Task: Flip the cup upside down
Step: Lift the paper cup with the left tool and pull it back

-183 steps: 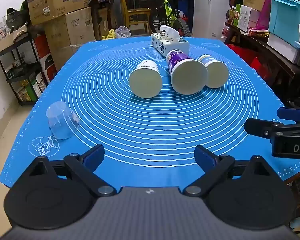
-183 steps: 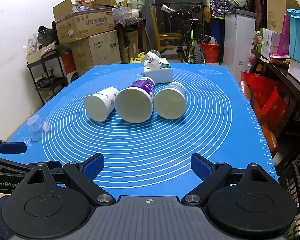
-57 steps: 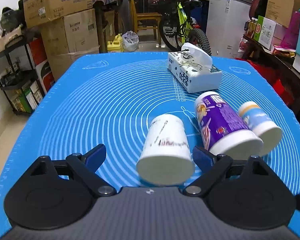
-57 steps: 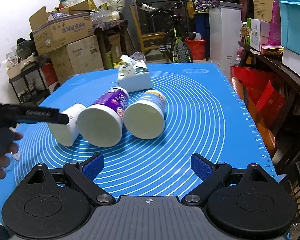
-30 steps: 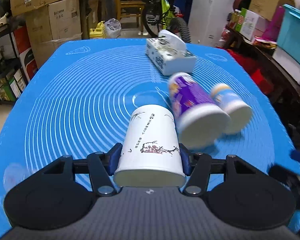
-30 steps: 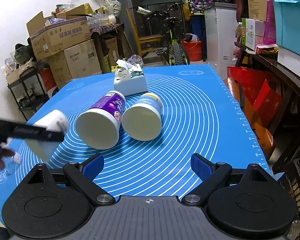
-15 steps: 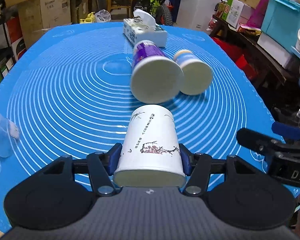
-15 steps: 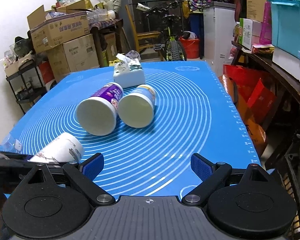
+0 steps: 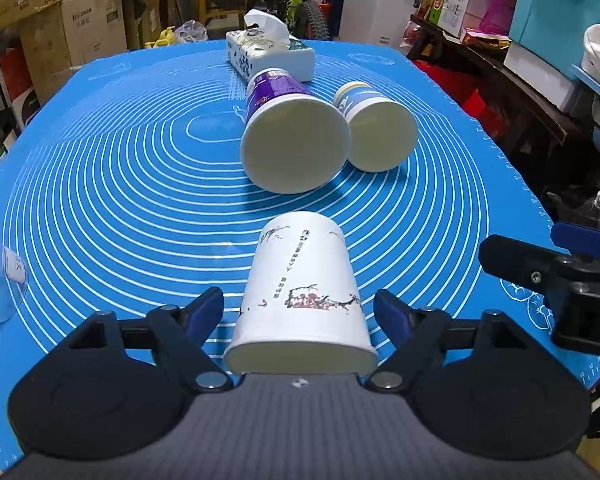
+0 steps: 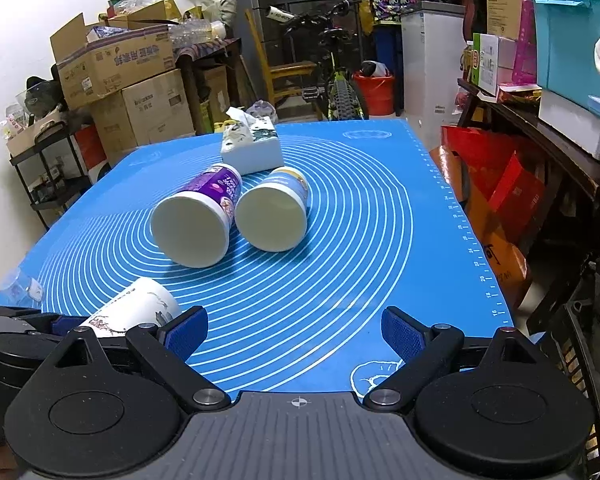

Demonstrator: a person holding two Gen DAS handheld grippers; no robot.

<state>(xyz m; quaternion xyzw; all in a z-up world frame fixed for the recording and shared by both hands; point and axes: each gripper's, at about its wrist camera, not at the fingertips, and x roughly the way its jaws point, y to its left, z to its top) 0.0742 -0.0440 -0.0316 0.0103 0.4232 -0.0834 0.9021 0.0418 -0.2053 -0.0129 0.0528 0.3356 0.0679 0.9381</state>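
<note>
A white paper cup with ink drawings [image 9: 304, 292] lies on its side on the blue mat [image 9: 120, 184], its open rim toward the camera, between the fingers of my left gripper [image 9: 300, 312]. The jaws stand apart from the cup's sides, so the left gripper is open. The cup also shows in the right wrist view [image 10: 136, 308] at the lower left. My right gripper [image 10: 296, 332] is open and empty over the mat's near edge. A purple cup [image 9: 288, 136] and a blue-and-yellow cup [image 9: 376, 128] lie on their sides further back.
A tissue box [image 9: 268, 52] stands at the far side of the mat. A clear plastic cup [image 9: 0, 276] lies at the left edge. Boxes, shelves and a bicycle surround the table. My right gripper shows at the right of the left wrist view [image 9: 560, 276].
My left gripper, shut on the white cup half a second ago, has opened; the cup now lies free between the fingers. The right gripper has barely moved.
</note>
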